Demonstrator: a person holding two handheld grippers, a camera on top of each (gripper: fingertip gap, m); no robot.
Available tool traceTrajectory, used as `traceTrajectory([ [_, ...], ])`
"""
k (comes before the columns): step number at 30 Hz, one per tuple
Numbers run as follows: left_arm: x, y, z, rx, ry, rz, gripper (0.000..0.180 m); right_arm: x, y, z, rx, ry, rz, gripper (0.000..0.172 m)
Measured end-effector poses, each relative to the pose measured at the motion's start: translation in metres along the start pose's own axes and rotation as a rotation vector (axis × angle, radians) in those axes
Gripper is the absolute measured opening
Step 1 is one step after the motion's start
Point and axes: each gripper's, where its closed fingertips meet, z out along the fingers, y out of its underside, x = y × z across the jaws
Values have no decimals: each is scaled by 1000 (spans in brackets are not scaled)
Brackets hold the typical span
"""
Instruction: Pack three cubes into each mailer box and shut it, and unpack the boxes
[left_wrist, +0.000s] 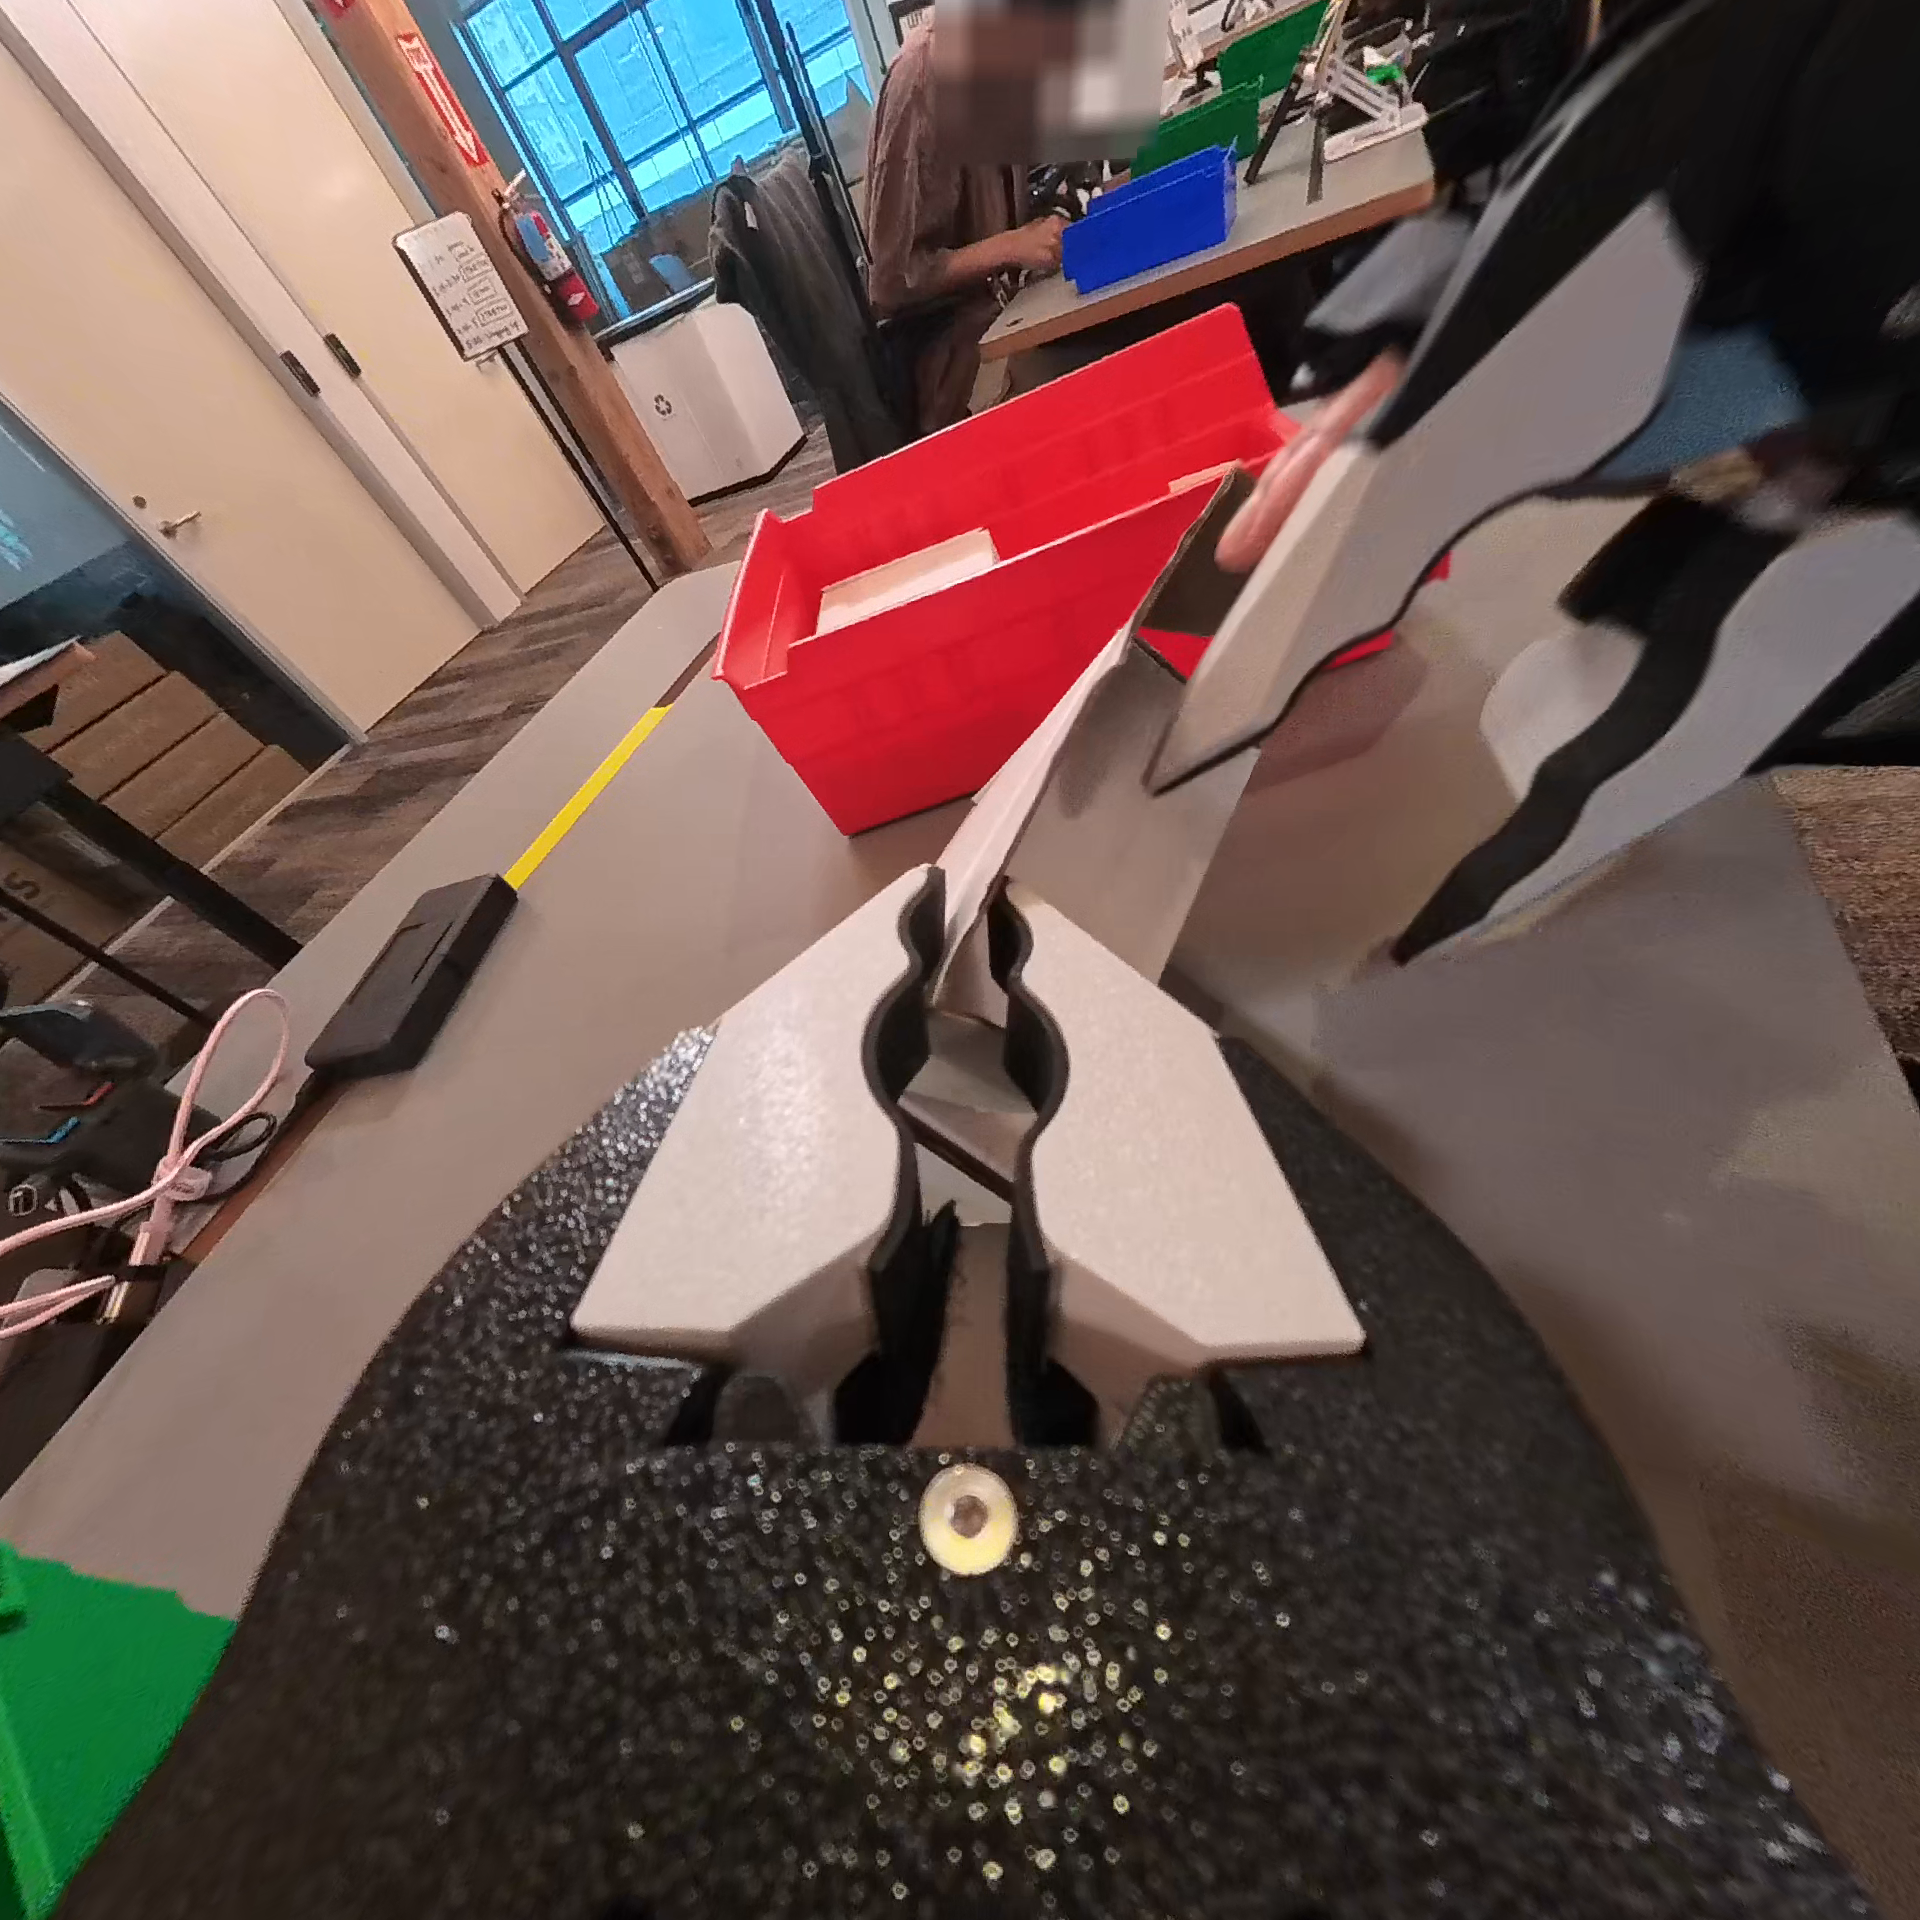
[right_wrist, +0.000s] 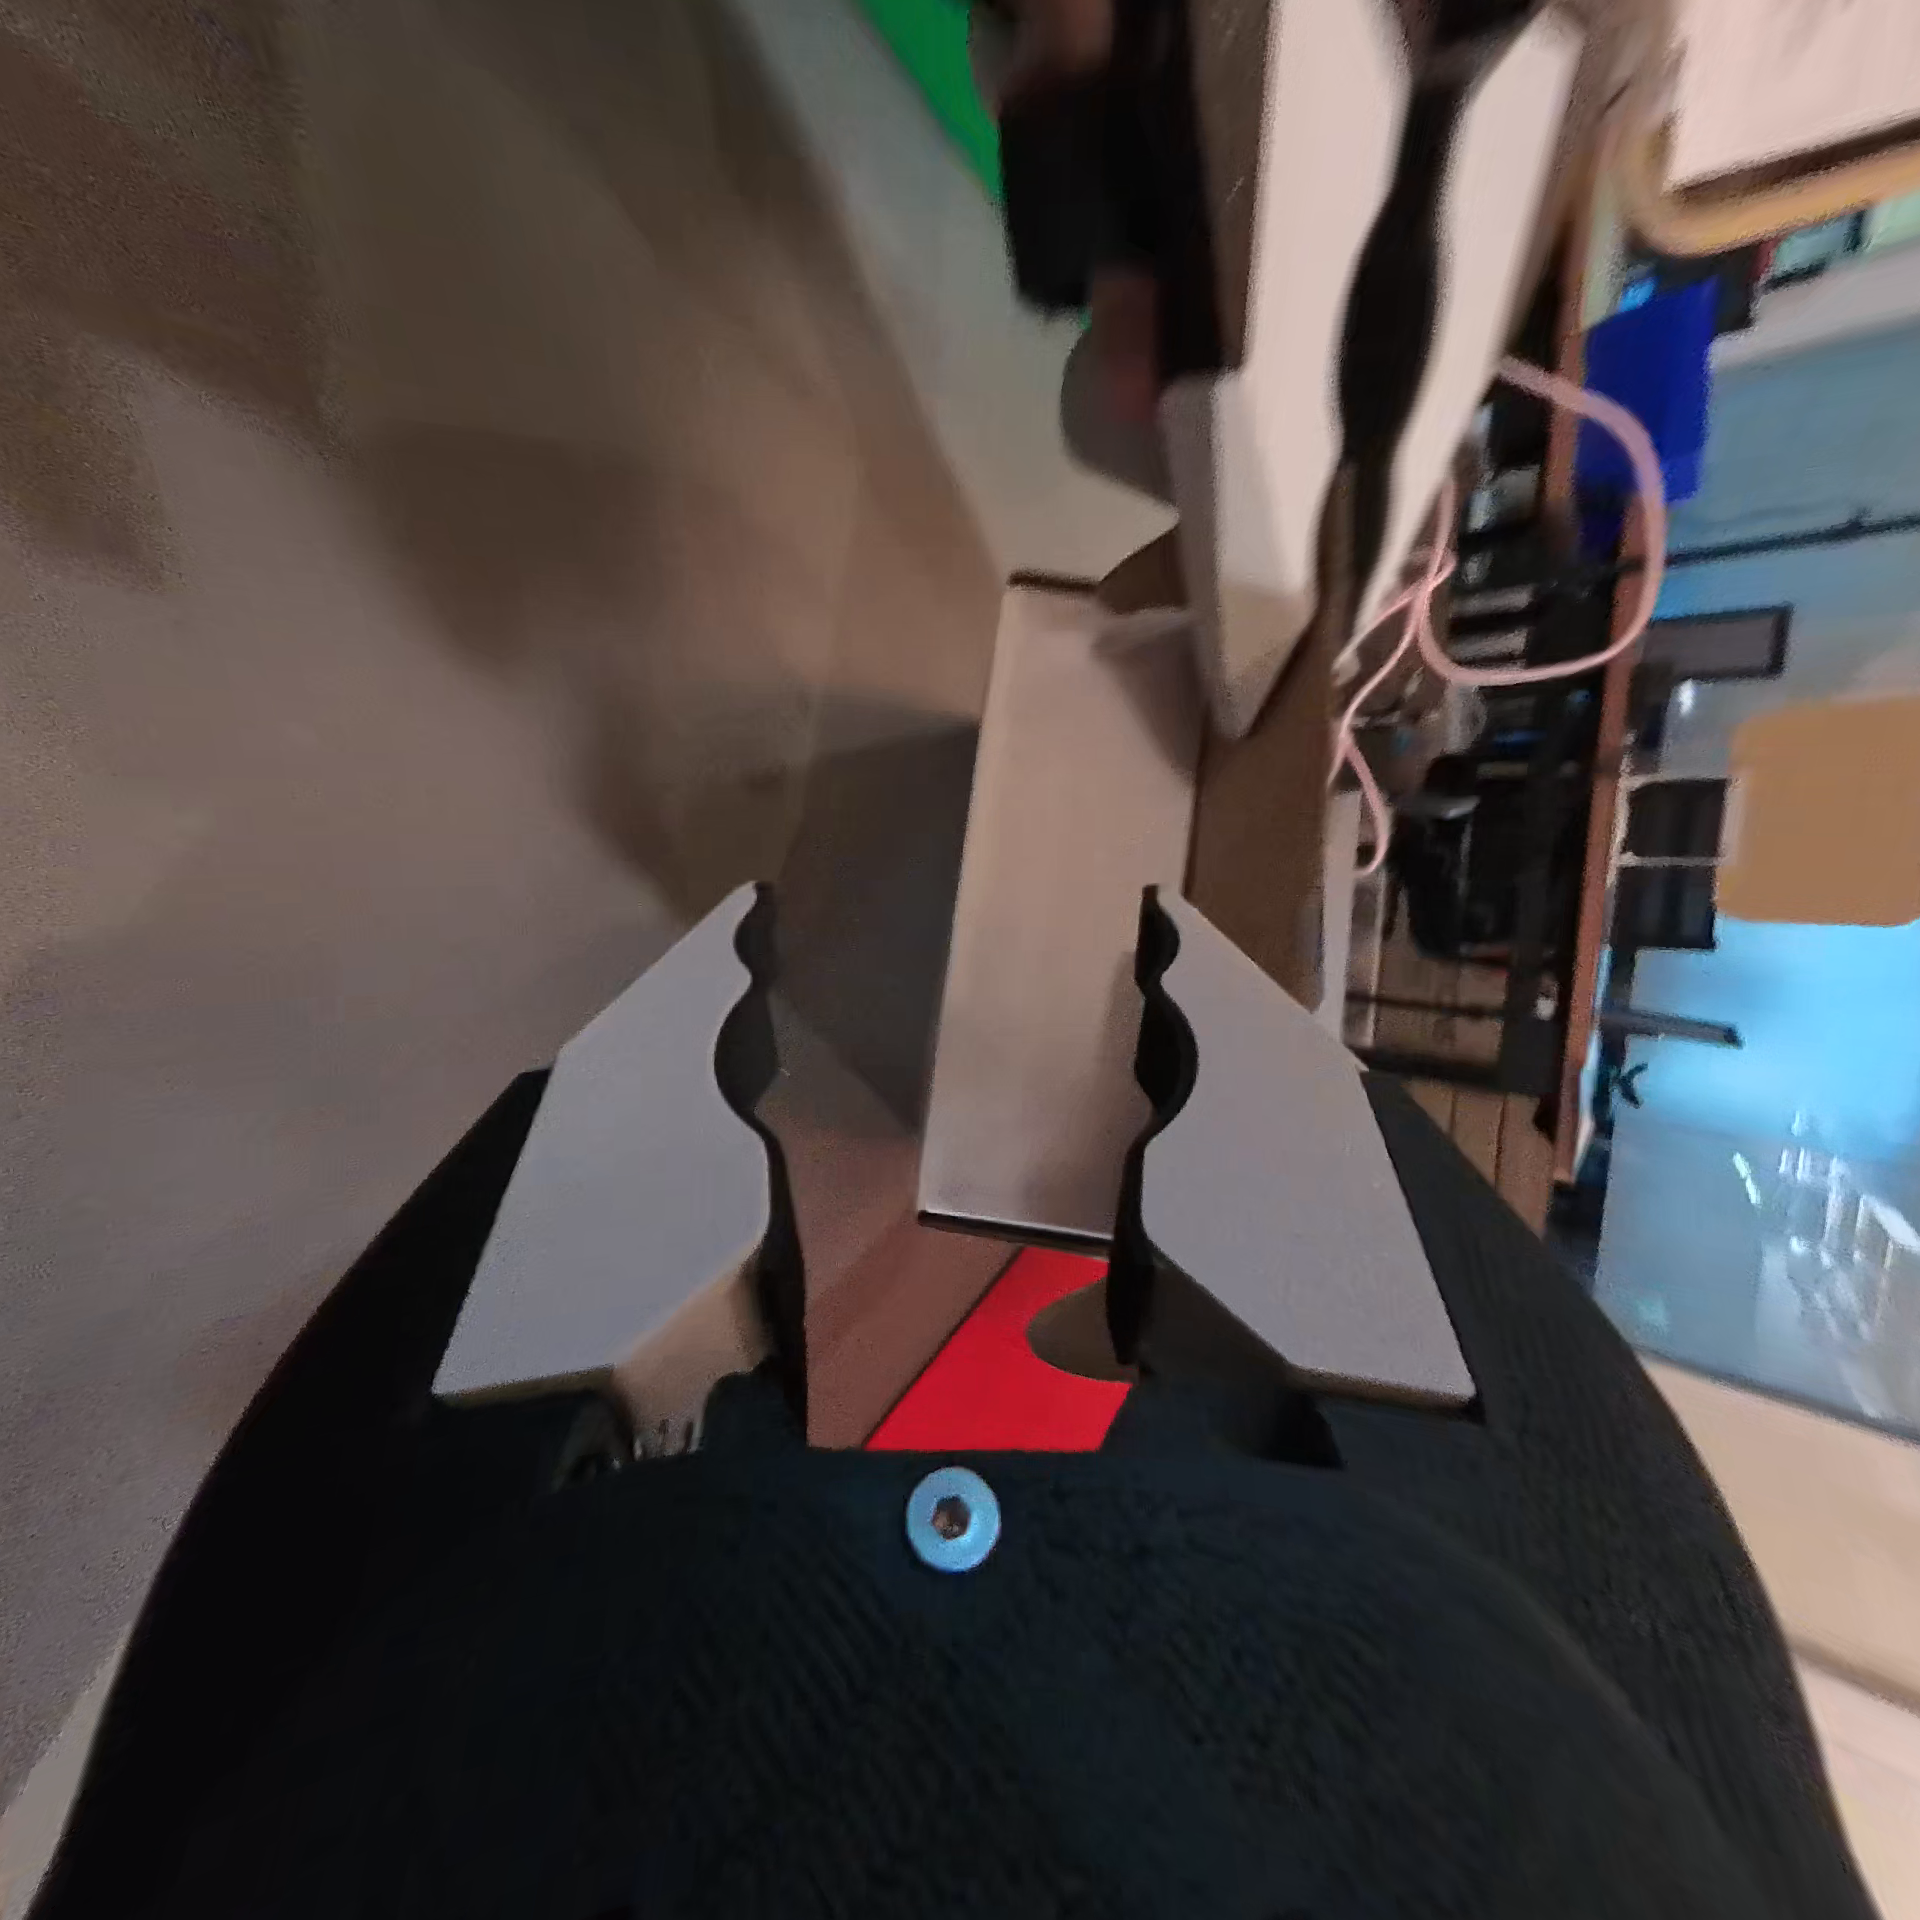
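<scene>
My left gripper (left_wrist: 971, 883) is shut on the thin edge of a pale cardboard mailer box panel (left_wrist: 1101, 748) and holds it up over the grey table (left_wrist: 644, 935). The panel rises away from the pads toward the red bin. My right gripper (left_wrist: 1288, 862) is open beside the same panel at the upper right, blurred. In the right wrist view my right gripper (right_wrist: 956, 894) is wide open, and the mailer box panel (right_wrist: 1081, 831) stands between the fingers with a gap on the left side. No cubes are in view.
A red bin (left_wrist: 935, 665) holding a white box (left_wrist: 904, 582) stands just behind the panel. A black flat device (left_wrist: 416, 977), yellow tape (left_wrist: 592, 795) and a pink cable (left_wrist: 197, 1143) are on the left. A green object (left_wrist: 83, 1714) is at the lower left. A person sits at a far table with a blue bin (left_wrist: 1153, 223).
</scene>
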Motion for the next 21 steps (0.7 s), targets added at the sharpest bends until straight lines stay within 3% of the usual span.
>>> traceTrajectory([
  [3, -1, 0, 0, 2, -3, -5, 6, -6, 14, 16, -88, -23, 23, 73],
  [9, 1, 0, 2, -8, -14, 21, 5, -7, 24, 26, -143, -22, 55, 59],
  [14, -5, -7, 1, 25, -49, -27, 5, -35, 33, 36, -183, -171, 34, 52],
  [17, -7, -7, 0, 28, -57, -36, 5, -28, 28, 33, -190, -113, -43, 63],
  [21, -6, -11, 0, 34, -72, -21, 5, -3, 12, 23, -101, 8, 6, 68],
])
